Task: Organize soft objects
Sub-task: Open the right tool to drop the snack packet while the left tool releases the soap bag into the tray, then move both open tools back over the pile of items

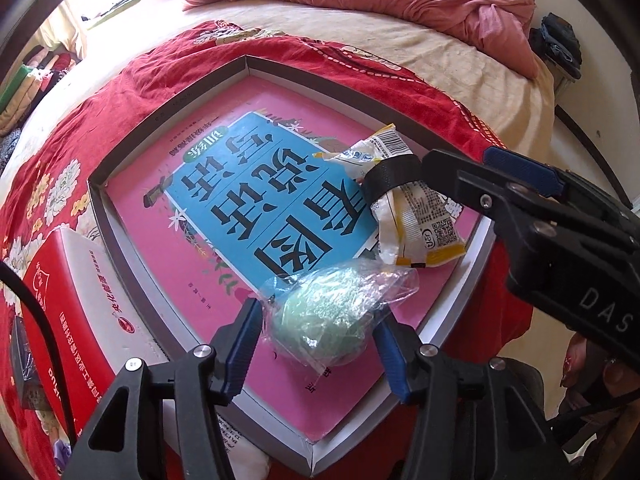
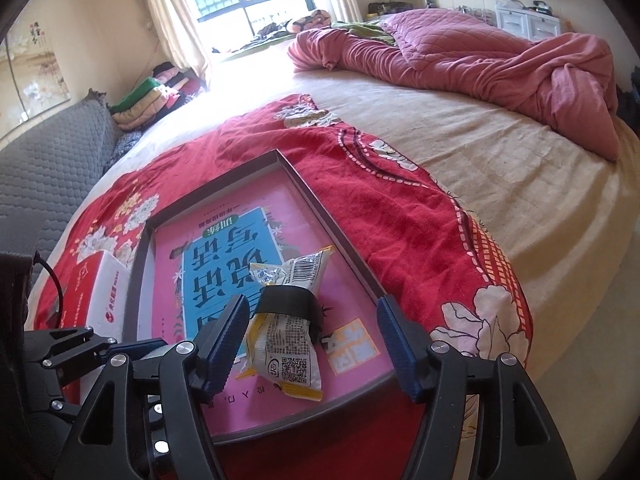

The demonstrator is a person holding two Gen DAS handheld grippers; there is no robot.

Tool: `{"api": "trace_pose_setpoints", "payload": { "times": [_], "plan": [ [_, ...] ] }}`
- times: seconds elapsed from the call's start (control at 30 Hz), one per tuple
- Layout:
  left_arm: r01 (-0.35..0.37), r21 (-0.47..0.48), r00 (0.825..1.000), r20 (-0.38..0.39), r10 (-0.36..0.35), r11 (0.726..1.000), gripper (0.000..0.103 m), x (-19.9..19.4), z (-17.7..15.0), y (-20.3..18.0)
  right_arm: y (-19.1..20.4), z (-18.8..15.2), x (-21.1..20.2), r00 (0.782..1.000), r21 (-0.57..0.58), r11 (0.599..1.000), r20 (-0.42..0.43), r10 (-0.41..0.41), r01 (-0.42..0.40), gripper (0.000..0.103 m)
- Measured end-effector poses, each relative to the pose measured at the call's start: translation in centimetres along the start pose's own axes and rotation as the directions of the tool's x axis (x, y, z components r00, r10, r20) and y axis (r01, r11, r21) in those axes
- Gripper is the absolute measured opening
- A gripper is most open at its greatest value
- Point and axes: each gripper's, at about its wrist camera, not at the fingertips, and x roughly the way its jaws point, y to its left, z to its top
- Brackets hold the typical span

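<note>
A shallow grey box (image 1: 132, 144) lined with a pink-and-blue book (image 1: 224, 200) lies on a red floral cloth on the bed. A green soft ball in a clear bag (image 1: 320, 320) rests on the book between the open fingers of my left gripper (image 1: 316, 348). A yellow-and-white snack packet cinched by a black band (image 2: 286, 328) lies on the book between the open fingers of my right gripper (image 2: 310, 348); it also shows in the left wrist view (image 1: 412, 208). The right gripper (image 1: 520, 200) enters the left view from the right.
A red-and-white carton (image 1: 72, 304) stands left of the box, also in the right wrist view (image 2: 100, 292). A rumpled pink quilt (image 2: 460, 60) lies at the far end of the bed. A grey sofa (image 2: 48, 168) with folded clothes is at left.
</note>
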Motion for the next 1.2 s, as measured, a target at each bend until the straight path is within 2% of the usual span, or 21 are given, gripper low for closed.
{"api": "trace_pose_setpoints", "payload": {
  "times": [0.17,0.43,0.77,0.97,1.2],
  "plan": [
    [0.007,0.003,1.000,0.005,-0.007,1.000,0.060,-0.2,-0.1,-0.2,0.0,0.2,-0.6,1.000,-0.003,1.000,0.019,-0.016,0.016,0.072],
    [0.031,-0.003,0.999,0.038,-0.030,1.000,0.078,-1.6,-0.3,-0.4,-0.5,0.4,-1.5,0.997,0.017,0.999,0.053,-0.050,0.049,0.073],
    [0.036,-0.085,0.990,0.142,-0.024,0.996,0.083,-6.9,-2.5,1.4,-0.3,1.1,-3.6,0.993,0.050,0.999,0.113,-0.020,0.014,0.079],
    [0.017,-0.101,0.981,0.194,0.003,0.995,0.085,-10.1,-4.7,2.5,2.2,1.6,-5.1,0.989,0.005,1.000,0.147,0.008,-0.008,0.079],
    [0.010,-0.190,0.977,0.211,0.031,0.982,0.085,-12.5,-7.6,5.8,6.0,2.0,-7.2,0.979,-0.058,0.997,0.195,0.053,-0.043,0.079]
  ]
}}
